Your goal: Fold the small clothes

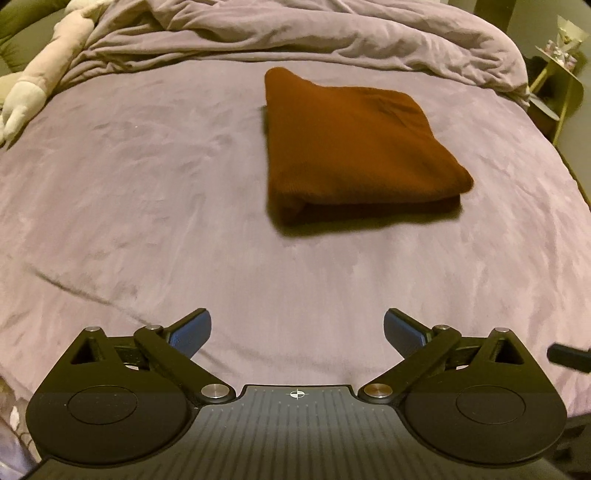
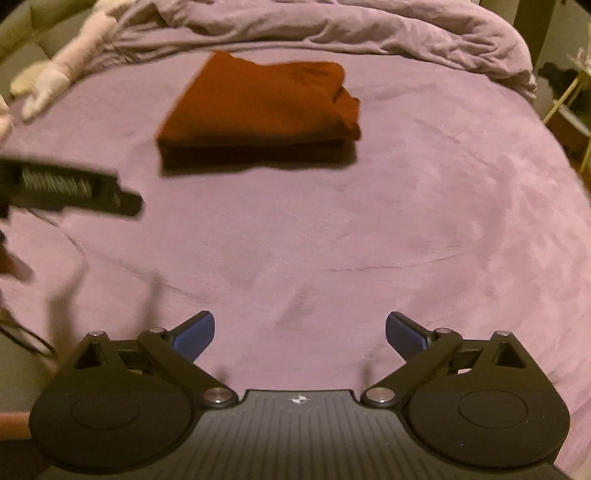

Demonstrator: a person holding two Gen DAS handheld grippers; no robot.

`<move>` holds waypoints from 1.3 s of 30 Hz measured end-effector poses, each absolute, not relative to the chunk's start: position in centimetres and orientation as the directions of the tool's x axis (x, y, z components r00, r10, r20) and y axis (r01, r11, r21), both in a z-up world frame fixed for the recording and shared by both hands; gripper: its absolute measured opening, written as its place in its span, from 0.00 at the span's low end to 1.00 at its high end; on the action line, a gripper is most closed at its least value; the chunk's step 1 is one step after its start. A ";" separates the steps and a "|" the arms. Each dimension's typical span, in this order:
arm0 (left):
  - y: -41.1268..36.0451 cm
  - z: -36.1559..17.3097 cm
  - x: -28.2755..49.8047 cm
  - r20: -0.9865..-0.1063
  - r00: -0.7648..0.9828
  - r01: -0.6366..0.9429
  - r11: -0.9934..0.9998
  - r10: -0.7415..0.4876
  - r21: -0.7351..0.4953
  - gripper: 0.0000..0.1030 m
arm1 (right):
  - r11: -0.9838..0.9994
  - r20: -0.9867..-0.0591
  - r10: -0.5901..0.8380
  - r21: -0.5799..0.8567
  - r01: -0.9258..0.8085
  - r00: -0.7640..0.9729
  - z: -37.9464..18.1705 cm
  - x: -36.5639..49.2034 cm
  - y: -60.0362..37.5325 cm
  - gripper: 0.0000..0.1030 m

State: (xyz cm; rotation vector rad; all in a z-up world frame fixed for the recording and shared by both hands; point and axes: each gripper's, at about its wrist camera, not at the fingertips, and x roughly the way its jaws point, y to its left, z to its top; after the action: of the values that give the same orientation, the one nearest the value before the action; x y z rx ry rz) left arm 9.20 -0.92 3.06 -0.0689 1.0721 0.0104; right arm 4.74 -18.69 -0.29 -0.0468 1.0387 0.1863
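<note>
Both your left claw [image 1: 297, 332] and right claw [image 2: 300, 334] hang wide, empty, clear of the folded rust garment [image 1: 351, 147] squared on the bed [image 1: 147, 203].

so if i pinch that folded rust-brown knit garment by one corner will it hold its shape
Probably not. The folded rust-brown knit garment looks soft and layered, so lifted by a corner it would likely droop and unfold. Pushed, it may bunch rather than slide, since the mauve fleecy bedcover looks grippy.

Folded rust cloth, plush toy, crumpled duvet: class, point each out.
Folded rust cloth [image 1: 351, 147], left wrist view, top layer.
Plush toy [image 1: 40, 74], left wrist view, its limb.
Crumpled duvet [image 2: 351, 29], right wrist view, bunched ridge.
</note>
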 end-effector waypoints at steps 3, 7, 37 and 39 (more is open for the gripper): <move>-1.0 3.7 9.1 -0.890 0.456 -0.015 0.999 -0.020 -0.030 1.00 | 0.989 -0.863 0.112 0.048 -0.142 0.492 1.2 5.4 -18.7 0.96; -1.0 5.1 9.0 -0.887 0.463 -0.001 1.000 0.000 -0.001 1.00 | 0.990 -0.841 0.137 0.096 -0.105 0.524 3.0 5.8 -19.1 0.96; -1.8 8.8 12.2 -0.886 0.458 0.021 0.996 0.067 0.086 1.00 | 0.999 -0.888 0.027 0.008 -0.042 0.460 7.4 10.9 -17.2 0.96; -1.6 8.7 12.3 -0.888 0.455 0.016 0.996 0.069 0.086 1.00 | 0.998 -0.881 -0.002 -0.030 -0.052 0.474 7.6 11.0 -16.6 0.96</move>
State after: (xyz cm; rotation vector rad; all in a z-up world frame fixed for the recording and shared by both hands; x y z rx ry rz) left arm 12.34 -1.59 8.70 0.0860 1.0983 0.0328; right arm 11.03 -16.58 7.60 -0.0546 1.0770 0.0307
